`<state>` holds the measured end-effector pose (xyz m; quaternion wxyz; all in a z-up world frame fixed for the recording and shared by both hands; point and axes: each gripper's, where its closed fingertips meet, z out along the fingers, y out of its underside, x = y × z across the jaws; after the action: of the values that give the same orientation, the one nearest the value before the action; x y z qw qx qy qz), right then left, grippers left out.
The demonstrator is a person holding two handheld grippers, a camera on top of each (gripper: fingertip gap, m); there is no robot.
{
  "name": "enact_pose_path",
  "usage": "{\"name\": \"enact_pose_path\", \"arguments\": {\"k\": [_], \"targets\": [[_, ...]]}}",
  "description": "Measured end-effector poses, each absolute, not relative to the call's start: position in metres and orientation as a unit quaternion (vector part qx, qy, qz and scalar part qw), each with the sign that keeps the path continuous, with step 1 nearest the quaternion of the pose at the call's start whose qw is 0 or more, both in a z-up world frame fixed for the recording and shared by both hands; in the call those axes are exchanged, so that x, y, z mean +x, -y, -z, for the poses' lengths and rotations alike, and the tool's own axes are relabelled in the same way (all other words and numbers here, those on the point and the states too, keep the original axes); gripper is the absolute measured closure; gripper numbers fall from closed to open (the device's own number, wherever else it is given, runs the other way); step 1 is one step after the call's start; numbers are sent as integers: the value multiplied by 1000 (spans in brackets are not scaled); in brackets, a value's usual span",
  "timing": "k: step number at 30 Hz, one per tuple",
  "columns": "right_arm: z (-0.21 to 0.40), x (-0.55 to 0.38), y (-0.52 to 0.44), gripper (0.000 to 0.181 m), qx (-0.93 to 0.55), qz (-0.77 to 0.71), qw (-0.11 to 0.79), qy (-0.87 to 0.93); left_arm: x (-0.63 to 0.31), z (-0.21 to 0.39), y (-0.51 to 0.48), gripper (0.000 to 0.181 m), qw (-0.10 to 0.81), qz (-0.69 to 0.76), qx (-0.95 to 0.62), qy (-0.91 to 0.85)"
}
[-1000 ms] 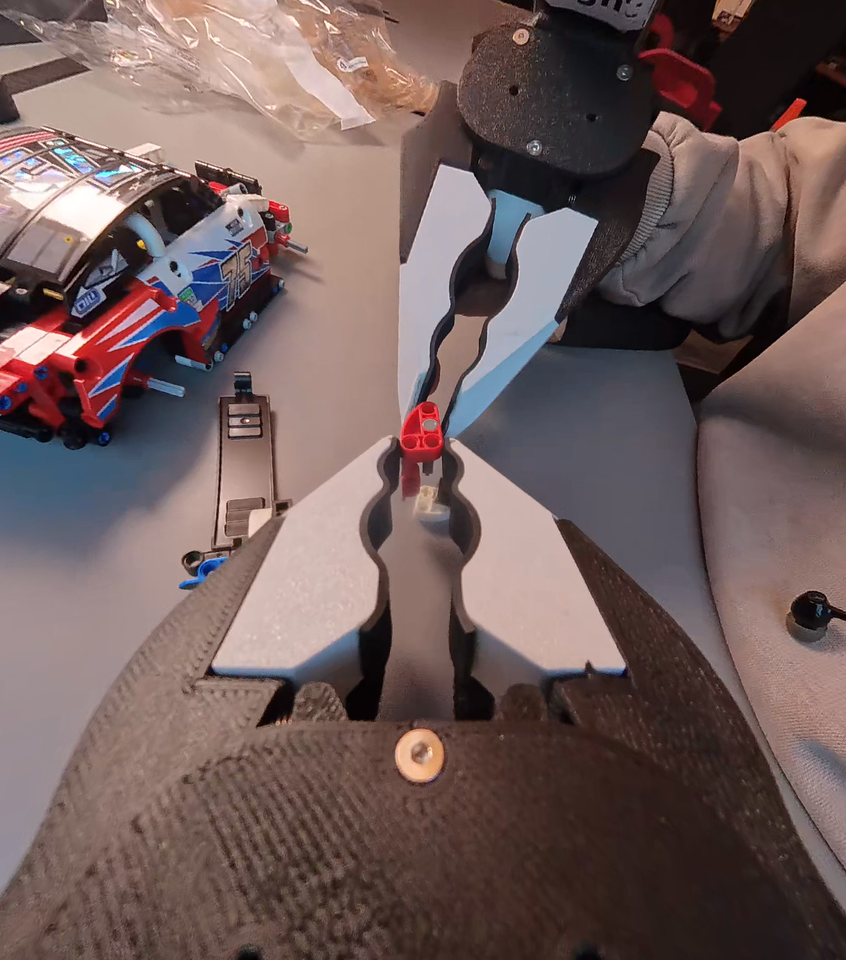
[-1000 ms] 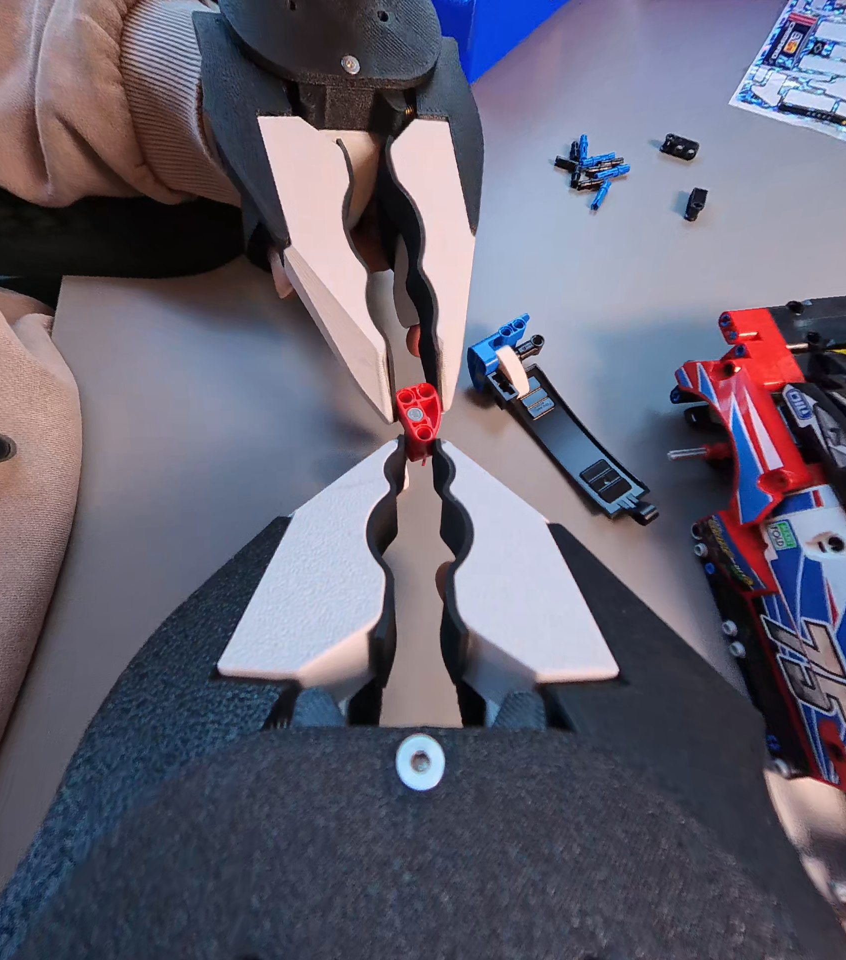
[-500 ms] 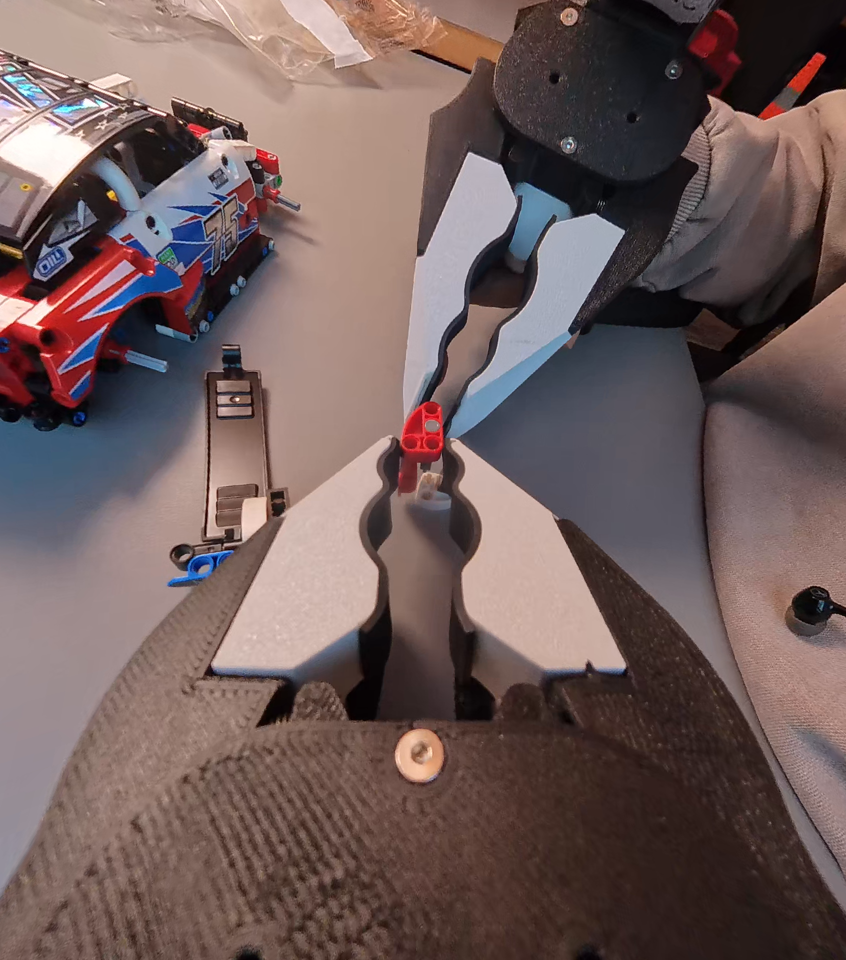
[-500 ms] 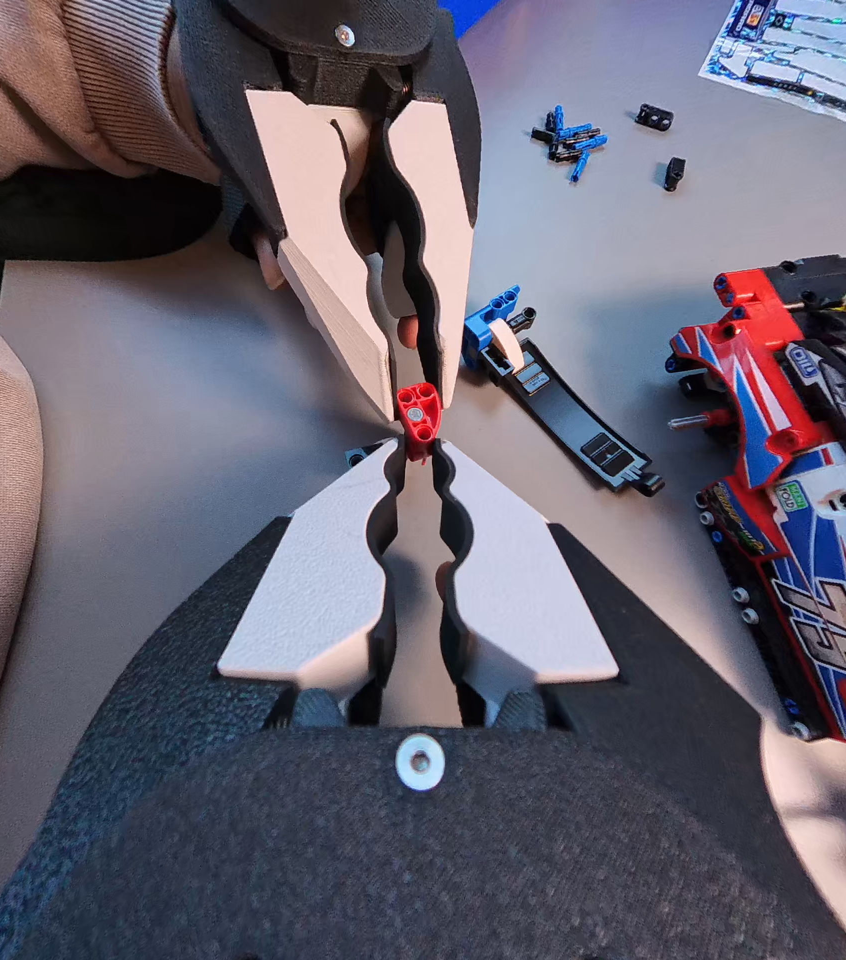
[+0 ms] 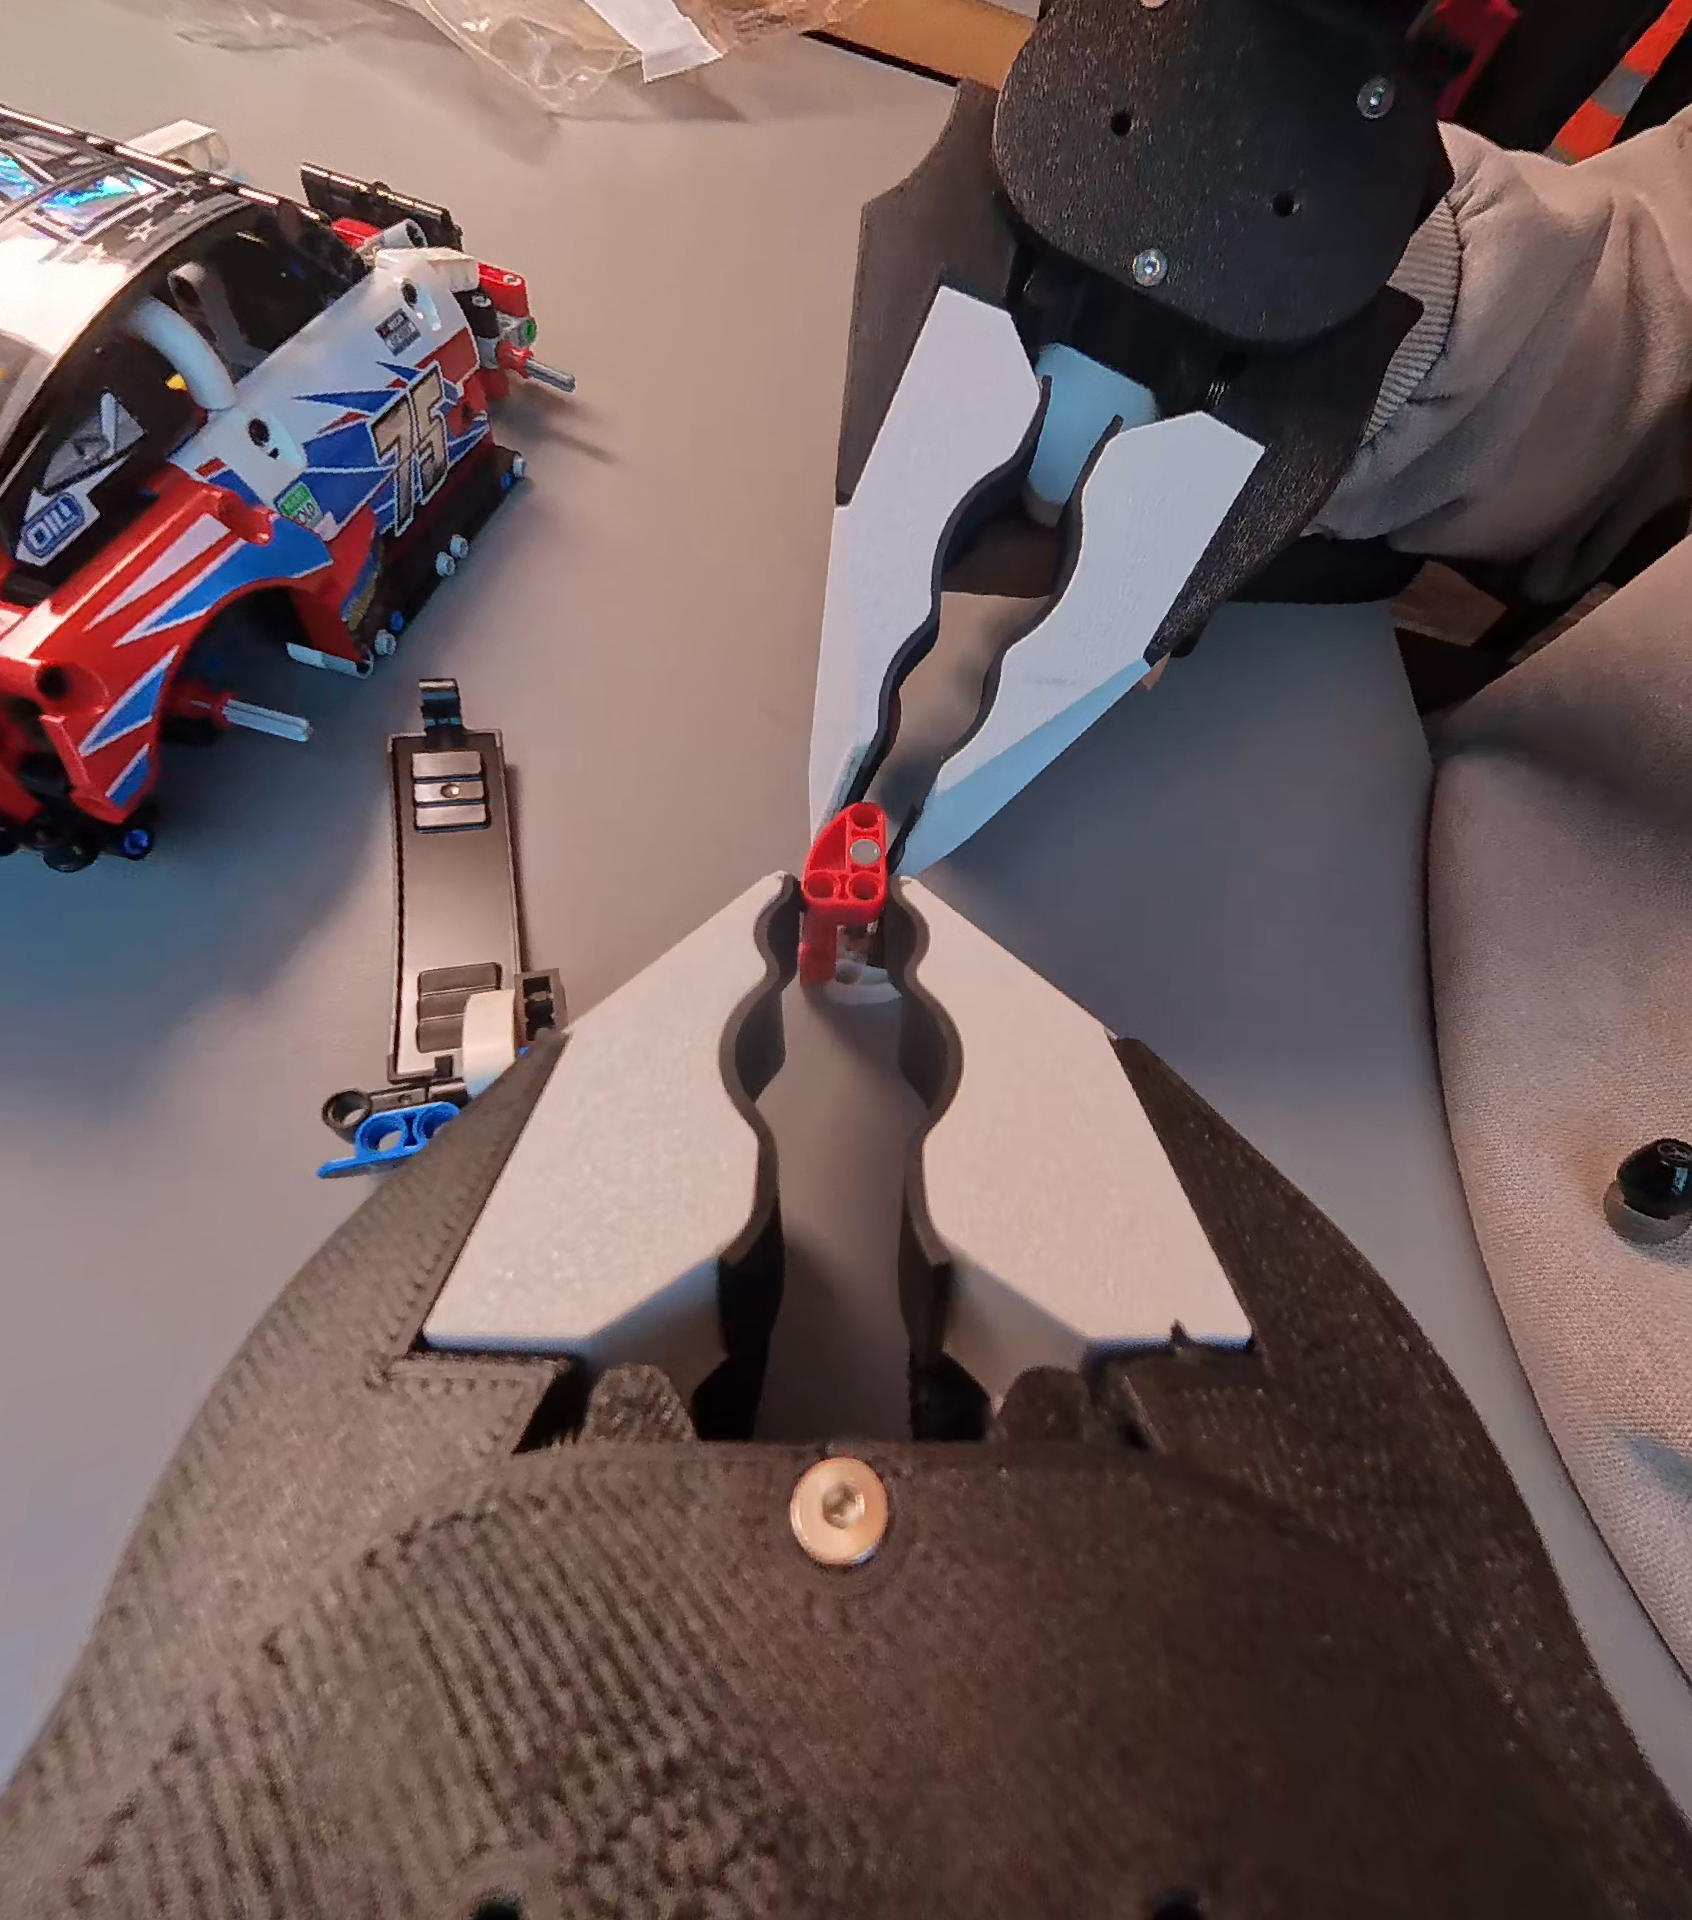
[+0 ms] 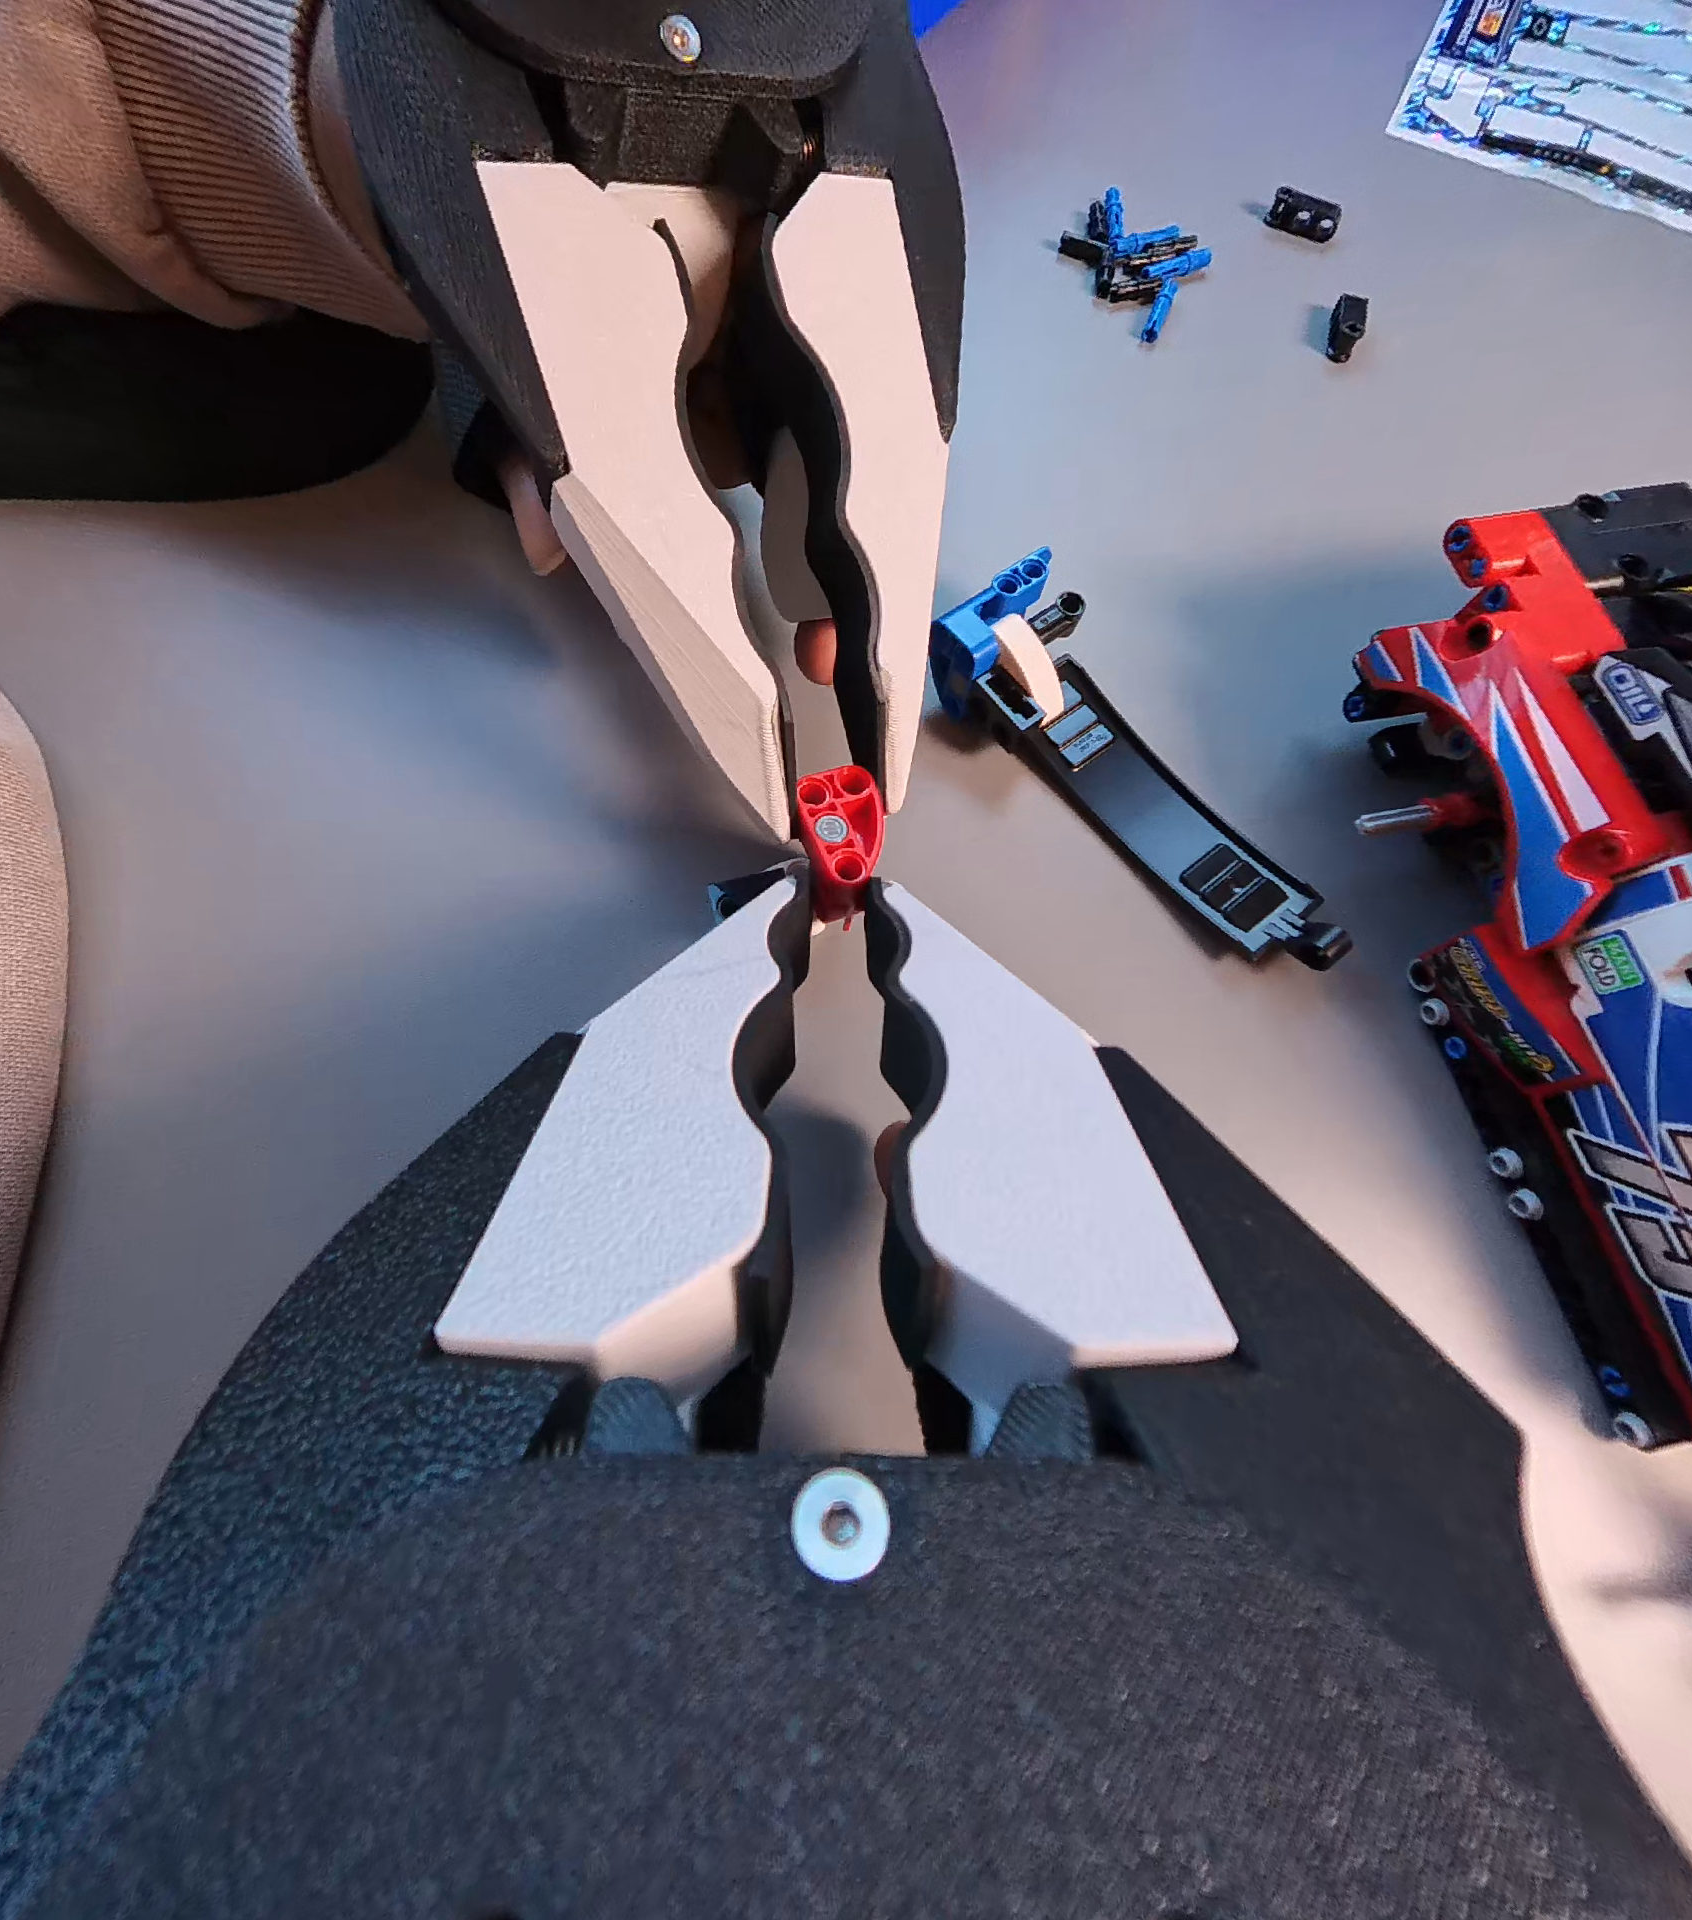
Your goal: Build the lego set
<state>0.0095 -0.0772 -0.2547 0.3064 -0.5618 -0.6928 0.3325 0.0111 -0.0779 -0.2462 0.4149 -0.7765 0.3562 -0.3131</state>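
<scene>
A small red lego connector (image 5: 847, 862) with a grey pin in one hole is held between both grippers above the grey table. My left gripper (image 5: 842, 899) is shut on its lower part, with a white piece (image 5: 857, 982) just behind its tips. My right gripper (image 5: 878, 821) comes from the opposite side, tip to tip, and is shut on the upper part. In the right wrist view the red connector (image 6: 837, 836) sits between my right gripper (image 6: 837, 899) and the left gripper (image 6: 837, 805). The red, white and blue lego race car (image 5: 198, 468) stands at the left.
A black curved panel with a blue end (image 5: 452, 883) lies between the car and the grippers. The car (image 6: 1652, 987) and panel (image 6: 1164, 821) show at the right. Blue and black pins (image 6: 1138, 255), small black connectors (image 6: 1301, 213), a sticker sheet (image 6: 1631, 104), plastic bags (image 5: 561, 42), the person's body (image 5: 1600, 1039). Left and right tips are no more than a few centimetres apart.
Both grippers stay shut on the red connector. The pair has shifted a little, so the car looks larger and nearer in the right wrist view. The connector has tilted slightly.
</scene>
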Motion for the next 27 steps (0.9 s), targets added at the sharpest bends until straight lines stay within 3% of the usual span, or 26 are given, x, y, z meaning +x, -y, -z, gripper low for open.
{"name": "enact_pose_path", "arguments": {"k": [27], "targets": [[256, 8, 80, 174, -549, -327, 315, 702, 11, 247, 80, 168, 436, 265, -767, -389]]}}
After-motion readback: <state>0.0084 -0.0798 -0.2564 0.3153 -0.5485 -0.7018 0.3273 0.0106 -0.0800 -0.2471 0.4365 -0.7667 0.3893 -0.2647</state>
